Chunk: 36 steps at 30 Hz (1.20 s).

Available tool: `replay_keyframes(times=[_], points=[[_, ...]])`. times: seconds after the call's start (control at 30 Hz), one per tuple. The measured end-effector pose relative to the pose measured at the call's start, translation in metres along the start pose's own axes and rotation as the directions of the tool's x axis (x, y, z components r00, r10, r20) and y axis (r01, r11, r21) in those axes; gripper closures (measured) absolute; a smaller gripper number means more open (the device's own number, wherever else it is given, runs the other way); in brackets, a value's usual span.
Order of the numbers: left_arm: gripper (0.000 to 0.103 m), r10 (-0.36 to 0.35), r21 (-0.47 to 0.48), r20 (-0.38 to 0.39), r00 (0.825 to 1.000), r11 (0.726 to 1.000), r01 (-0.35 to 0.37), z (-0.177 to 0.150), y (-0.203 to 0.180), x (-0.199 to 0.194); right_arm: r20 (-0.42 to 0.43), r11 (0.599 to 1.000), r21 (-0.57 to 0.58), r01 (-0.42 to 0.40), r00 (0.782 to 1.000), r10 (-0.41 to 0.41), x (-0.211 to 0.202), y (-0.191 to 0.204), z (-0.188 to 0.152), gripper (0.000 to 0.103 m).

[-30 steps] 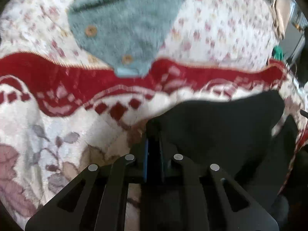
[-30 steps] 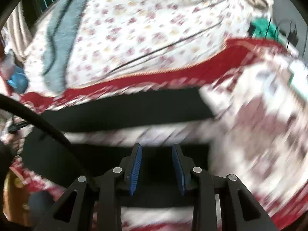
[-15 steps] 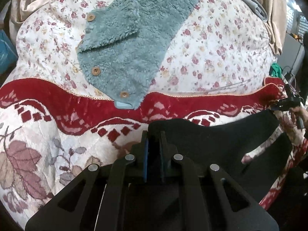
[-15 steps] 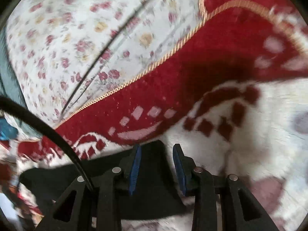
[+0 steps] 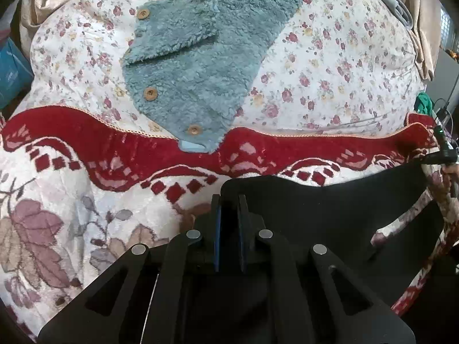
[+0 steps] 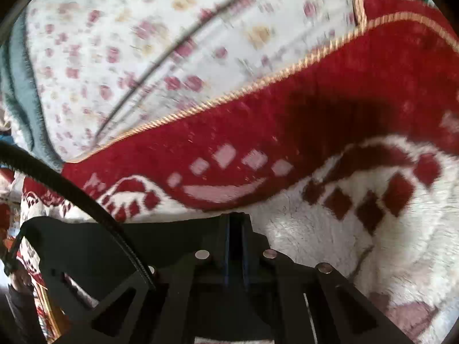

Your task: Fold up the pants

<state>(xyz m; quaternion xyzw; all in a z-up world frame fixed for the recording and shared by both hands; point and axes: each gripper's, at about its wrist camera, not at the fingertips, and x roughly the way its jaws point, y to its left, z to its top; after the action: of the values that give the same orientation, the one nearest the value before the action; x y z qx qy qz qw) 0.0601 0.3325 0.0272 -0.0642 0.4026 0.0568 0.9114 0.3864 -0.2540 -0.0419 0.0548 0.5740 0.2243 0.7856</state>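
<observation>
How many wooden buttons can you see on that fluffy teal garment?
3, down the teal garment's left edge: one near the top, one at the middle, one by the bottom hem. Others may be hidden.

Daylight falls evenly on the bed, brightest toward twelve o'clock. The left view is sharp; the right view smears with motion blur. Fisheye bending and dark vignetting ring both edges.
</observation>
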Motion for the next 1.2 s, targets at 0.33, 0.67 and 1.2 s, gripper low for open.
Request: replay_keyframes(times=[0.33,0.67,1.2], points=[[0.095,-0.008,0.033,0.041,0.999,0.999,0.007,-0.032,0.001,-0.069,0.074,0.978,-0.193,-0.074,0.993,0.090,-0.088,0.036,-0.069,0.098],[0.095,-0.027,-0.013,0.033,0.999,1.000,0.028,-0.143,0.030,-0.127,0.019,0.948,-0.277,-0.157,0.985,0.169,-0.128,0.026,-0.195,0.098],[0.087,0.050,-0.370,0.045,0.998,0.929,-0.030,-0.180,0.083,-0.143,-0.059,0.956,-0.281,0.089,0.992,-0.110,-0.098,0.002,-0.226,0.077]])
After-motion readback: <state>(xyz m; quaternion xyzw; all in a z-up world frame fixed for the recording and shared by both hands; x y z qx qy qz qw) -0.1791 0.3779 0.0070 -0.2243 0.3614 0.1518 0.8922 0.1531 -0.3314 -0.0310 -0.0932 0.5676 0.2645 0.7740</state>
